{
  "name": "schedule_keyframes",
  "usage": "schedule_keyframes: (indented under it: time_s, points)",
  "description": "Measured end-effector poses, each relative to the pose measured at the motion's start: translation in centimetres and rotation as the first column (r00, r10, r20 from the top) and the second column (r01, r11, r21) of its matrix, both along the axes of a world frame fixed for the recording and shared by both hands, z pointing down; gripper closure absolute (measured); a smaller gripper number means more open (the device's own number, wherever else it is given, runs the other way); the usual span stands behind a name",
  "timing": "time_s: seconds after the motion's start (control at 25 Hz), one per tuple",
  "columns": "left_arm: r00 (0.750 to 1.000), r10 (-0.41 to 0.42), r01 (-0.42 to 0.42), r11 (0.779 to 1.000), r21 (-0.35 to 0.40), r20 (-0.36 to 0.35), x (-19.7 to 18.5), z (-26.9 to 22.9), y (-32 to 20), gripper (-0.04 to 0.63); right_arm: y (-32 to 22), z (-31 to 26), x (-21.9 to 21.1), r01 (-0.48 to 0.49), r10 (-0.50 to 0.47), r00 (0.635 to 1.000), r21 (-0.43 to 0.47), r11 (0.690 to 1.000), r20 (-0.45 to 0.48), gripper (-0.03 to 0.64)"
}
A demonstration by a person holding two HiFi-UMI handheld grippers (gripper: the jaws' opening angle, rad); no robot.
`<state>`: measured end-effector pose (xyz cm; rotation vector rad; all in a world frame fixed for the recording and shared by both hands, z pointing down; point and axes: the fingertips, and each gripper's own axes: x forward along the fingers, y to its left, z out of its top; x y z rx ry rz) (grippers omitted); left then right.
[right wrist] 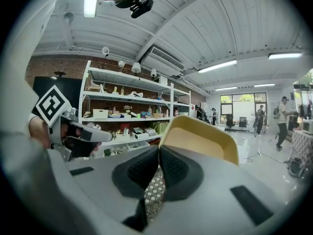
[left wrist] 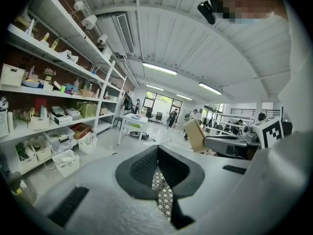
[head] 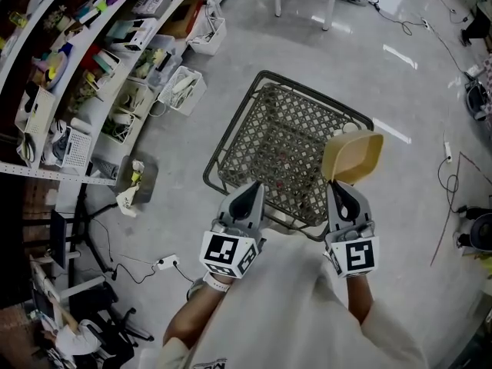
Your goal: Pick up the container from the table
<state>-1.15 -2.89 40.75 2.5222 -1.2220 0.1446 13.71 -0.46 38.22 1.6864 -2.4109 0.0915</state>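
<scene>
Our right gripper (head: 339,186) pinched the yellow container (head: 355,156) by its rim above the mesh table (head: 273,141). Our left gripper (head: 249,188) was shut and empty. We judged a firm, level lift best.

Shirt (head: 292,314): white, short-sleeved, with a small dark print on its left side; a pale wristband (head: 216,284) sits just ahead of its left sleeve. Left gripper (head: 247,193) and right gripper (head: 340,191), ahead of the shirt: light grey moulded shells tapering to dark tips; pads (left wrist: 142,168) black, cross-hatched; on the end nearest the shirt, each carries a cube (head: 228,254) with black-and-white square markers.
</scene>
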Motion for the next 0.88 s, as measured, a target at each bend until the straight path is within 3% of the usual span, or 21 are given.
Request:
schedule_keyframes:
  time_s: [0.88]
  points:
    - [1.000,0.007,-0.007,1.000,-0.012,-0.013,0.6,0.3,1.0,0.572,1.0,0.6,0.1,0.000,0.000,1.000,-0.012,1.000,0.010,0.592]
